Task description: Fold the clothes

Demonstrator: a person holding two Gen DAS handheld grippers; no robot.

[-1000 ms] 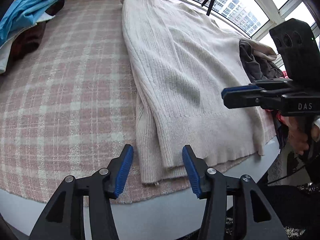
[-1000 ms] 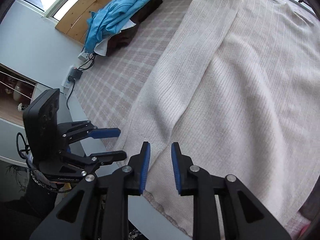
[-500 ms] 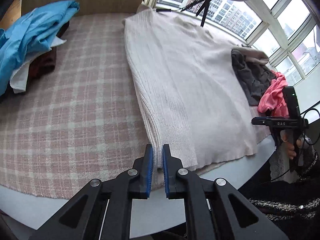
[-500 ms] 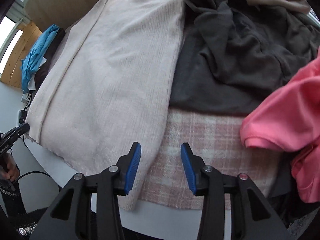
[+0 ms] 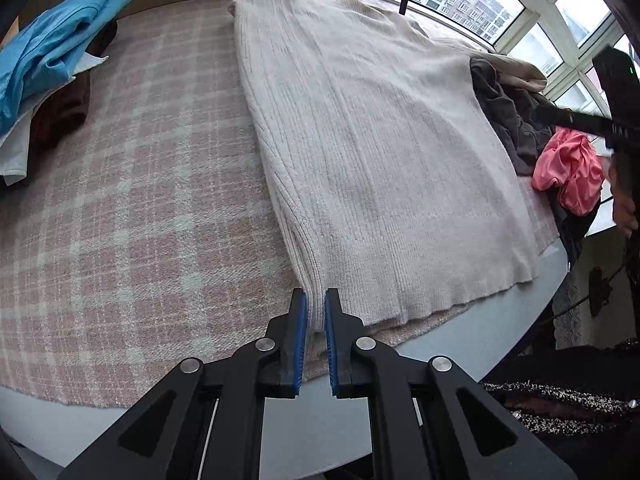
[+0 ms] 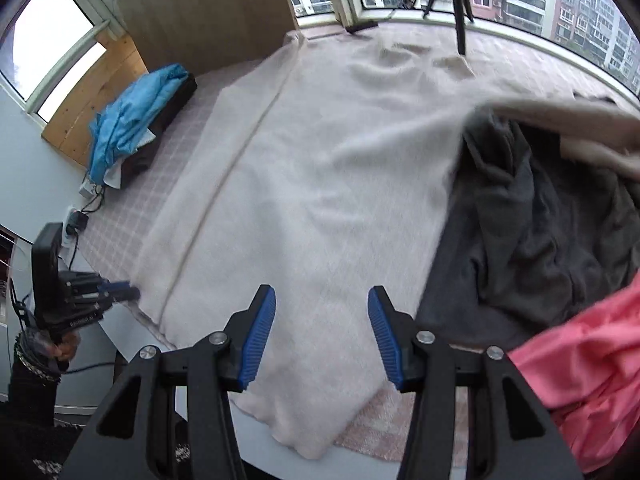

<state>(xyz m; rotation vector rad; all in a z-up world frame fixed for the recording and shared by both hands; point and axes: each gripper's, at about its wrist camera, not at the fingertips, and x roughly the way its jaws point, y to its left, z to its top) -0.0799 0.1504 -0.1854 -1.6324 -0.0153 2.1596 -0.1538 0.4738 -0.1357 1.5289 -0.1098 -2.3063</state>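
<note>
My left claw (image 5: 316, 316) pinches the cream sweater (image 5: 372, 152) at its near hem corner. My right claw (image 6: 322, 330), just widened and empty, hovers over the hem's other side; I should take that corner squarely before lifting both together.

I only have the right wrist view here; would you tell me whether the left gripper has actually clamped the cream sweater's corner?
Observer: Yes. In the left wrist view the left gripper is shut on the folded hem corner of the cream sweater.
Operator: Thank you. Is my right gripper holding anything?
Observer: No. The right gripper has just been opening; its jaws stand apart above the sweater, nothing between them.
Operator: What lies beyond the pink garment?
Observer: The left wrist view shows the pink garment bunched at the table edge.
</note>
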